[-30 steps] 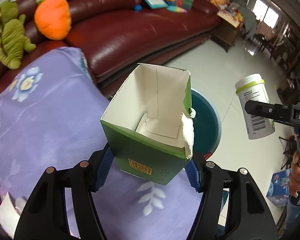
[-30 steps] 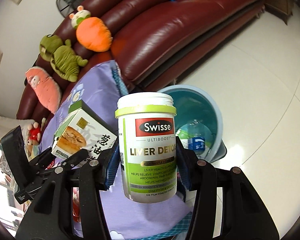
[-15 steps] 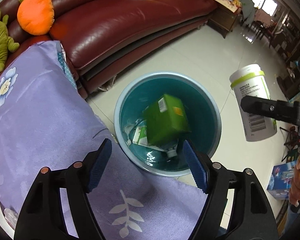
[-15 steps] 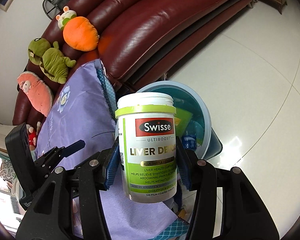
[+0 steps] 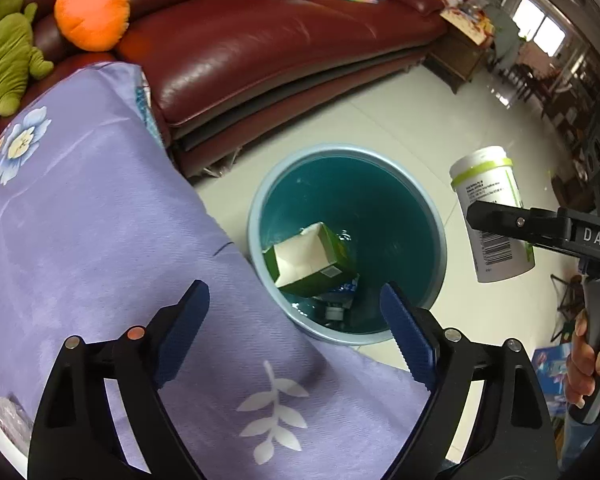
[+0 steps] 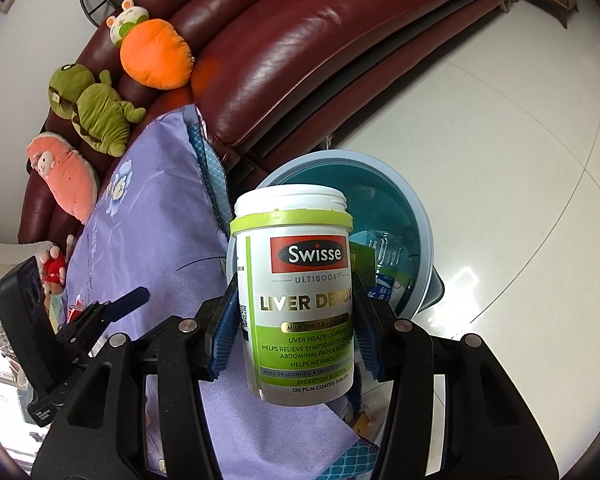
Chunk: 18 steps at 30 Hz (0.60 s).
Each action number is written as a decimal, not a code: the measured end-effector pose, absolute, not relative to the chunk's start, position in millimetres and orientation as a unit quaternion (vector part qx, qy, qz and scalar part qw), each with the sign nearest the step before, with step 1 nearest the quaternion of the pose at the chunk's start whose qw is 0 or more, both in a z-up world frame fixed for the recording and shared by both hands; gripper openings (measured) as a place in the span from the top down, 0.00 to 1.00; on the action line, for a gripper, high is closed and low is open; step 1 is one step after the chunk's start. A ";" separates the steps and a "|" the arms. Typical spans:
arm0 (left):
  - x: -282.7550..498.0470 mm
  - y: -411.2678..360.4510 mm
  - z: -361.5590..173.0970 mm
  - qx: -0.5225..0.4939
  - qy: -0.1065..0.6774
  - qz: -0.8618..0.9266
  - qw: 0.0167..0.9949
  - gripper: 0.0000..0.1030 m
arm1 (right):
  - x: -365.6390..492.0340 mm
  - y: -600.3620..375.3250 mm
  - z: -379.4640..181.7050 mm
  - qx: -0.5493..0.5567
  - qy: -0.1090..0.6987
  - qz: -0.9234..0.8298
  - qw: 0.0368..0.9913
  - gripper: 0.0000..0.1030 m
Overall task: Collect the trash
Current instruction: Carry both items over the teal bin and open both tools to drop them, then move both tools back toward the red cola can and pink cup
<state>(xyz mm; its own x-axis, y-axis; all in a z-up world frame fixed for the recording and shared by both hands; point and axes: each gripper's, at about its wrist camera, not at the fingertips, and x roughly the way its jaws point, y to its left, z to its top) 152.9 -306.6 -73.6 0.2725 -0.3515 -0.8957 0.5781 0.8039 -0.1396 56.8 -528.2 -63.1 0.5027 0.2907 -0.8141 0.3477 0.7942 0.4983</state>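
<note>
A blue round bin (image 5: 440,232) stands on the floor beside the table; it also shows in the right wrist view (image 6: 420,216). A green carton (image 5: 320,264) lies inside it on other trash. My left gripper (image 5: 296,308) is open and empty above the table edge, just short of the bin. My right gripper (image 6: 296,312) is shut on a white and green Swisse pill bottle (image 6: 296,304), held upright in the air to the right of the bin. The bottle also shows in the left wrist view (image 5: 488,200).
A purple flowered cloth (image 5: 80,220) covers the table at left. A dark red leather sofa (image 5: 260,40) with plush toys (image 5: 92,4) runs behind. The pale tiled floor (image 6: 500,120) lies around the bin. A blue box (image 5: 548,364) sits on the floor at far right.
My left gripper opened and dropped the green carton into the bin, where it has settled on its side. My right gripper still holds the bottle and has moved closer to the bin.
</note>
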 end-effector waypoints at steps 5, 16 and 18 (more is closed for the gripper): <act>156.1 -296.1 -72.8 0.090 0.533 -0.295 0.788 0.15 | 61.7 -526.3 -66.1 0.316 0.505 -0.024 0.803 0.52; 147.8 -279.8 -67.8 0.073 0.533 -0.301 0.787 0.13 | 63.2 -513.6 -66.7 0.306 0.523 -0.039 0.794 0.27; 144.6 -274.1 -66.6 0.069 0.534 -0.303 0.786 0.13 | 61.9 -510.0 -63.6 0.303 0.527 -0.041 0.793 0.24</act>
<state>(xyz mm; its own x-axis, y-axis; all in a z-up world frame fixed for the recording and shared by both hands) 144.6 -274.1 -66.6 0.2453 -0.4027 -0.8818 0.5510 0.8063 -0.2150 61.9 -510.0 -63.6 0.4409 0.2551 -0.8605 0.3836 0.8132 0.4376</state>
